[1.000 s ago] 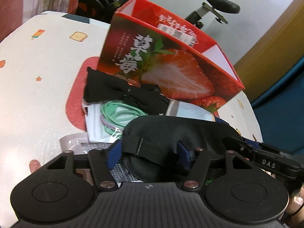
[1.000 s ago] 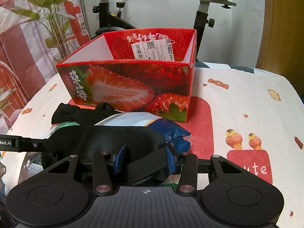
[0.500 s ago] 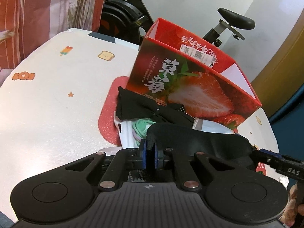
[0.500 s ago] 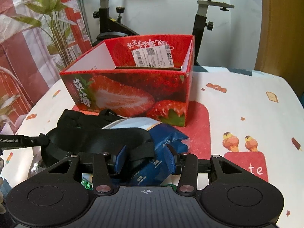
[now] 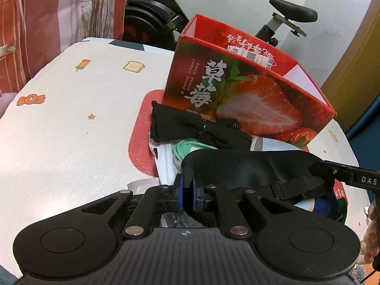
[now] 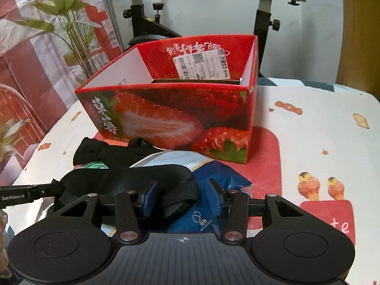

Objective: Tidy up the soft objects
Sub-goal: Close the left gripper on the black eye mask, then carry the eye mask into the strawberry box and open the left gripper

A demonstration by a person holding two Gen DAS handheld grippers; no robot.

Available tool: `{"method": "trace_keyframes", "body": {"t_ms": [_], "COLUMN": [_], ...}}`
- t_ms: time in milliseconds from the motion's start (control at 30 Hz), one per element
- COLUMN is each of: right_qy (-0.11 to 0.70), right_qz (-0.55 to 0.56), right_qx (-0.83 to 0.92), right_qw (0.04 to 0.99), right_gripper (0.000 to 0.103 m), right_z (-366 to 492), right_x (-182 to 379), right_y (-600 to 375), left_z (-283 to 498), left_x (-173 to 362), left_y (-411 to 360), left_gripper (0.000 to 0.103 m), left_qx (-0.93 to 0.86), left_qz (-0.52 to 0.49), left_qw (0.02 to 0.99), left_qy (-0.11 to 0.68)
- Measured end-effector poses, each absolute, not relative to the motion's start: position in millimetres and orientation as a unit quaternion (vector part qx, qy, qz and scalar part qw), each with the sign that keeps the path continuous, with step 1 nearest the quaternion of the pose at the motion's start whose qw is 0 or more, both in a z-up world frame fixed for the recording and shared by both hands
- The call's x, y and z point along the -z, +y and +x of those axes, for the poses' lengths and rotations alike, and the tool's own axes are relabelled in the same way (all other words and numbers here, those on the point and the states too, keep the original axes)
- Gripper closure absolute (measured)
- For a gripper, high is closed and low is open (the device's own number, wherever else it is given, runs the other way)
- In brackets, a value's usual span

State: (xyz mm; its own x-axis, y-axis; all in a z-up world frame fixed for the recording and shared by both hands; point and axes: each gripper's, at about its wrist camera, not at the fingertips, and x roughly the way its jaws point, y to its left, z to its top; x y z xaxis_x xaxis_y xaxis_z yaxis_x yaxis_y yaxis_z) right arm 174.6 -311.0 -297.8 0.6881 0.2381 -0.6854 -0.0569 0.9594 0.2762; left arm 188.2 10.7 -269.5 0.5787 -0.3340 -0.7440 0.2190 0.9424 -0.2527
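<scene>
A black sleep mask [image 5: 247, 168] hangs above the pile of soft things. My left gripper [image 5: 187, 191] is shut on its left edge and strap. In the right wrist view the mask [image 6: 128, 180] lies between the open jaws of my right gripper [image 6: 181, 196], its strap loose against the left pad. Behind stands the open red strawberry box [image 6: 166, 114], also seen in the left wrist view [image 5: 249, 99]. A black knotted cloth [image 5: 190, 128] lies against the box front.
Under the mask lie a blue packet [image 6: 213, 190], a white packet [image 5: 273, 142] and green hair ties [image 5: 187, 147] on a white bag. The table [image 5: 71, 130] has a patterned white cover. An exercise bike [image 6: 147, 23] stands behind the table.
My left gripper closed on the mask's edge and lifted it. My right gripper opened wider and let the mask's strap go. Both views pulled back and rose.
</scene>
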Motion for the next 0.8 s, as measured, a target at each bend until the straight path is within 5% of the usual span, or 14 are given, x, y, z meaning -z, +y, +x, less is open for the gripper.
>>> {"method": "trace_keyframes", "body": {"t_ms": [100,167,367,800], "right_qy": [0.393,0.393,0.371,0.295], "right_qz": [0.115,0.111,0.055,0.051], "right_qx": [-0.084,-0.085,-0.084,-0.114], "right_qw": [0.909,0.909,0.923,0.947], "right_gripper": [0.064,0.077,0.093,0.097], "right_z": [180.6,181.4,172.1,156.8], "right_x": [301.6,302.7,292.8,239.0], "right_y": [-308.3,-306.7,-295.4,-298.7], "left_z": [188.4,189.3,189.2,187.8], "left_x": [271.7,273.4,271.8,227.8], "left_y": [11.7,12.3,13.3,21.0], "left_gripper": [0.094,0.094,0.094,0.095], "left_qx": [0.156,0.155,0.156,0.162], "left_qz": [-0.069,-0.073,-0.083,-0.091], "left_qw": [0.884,0.883,0.885,0.908], "left_qy": [0.435,0.438,0.432,0.377]}}
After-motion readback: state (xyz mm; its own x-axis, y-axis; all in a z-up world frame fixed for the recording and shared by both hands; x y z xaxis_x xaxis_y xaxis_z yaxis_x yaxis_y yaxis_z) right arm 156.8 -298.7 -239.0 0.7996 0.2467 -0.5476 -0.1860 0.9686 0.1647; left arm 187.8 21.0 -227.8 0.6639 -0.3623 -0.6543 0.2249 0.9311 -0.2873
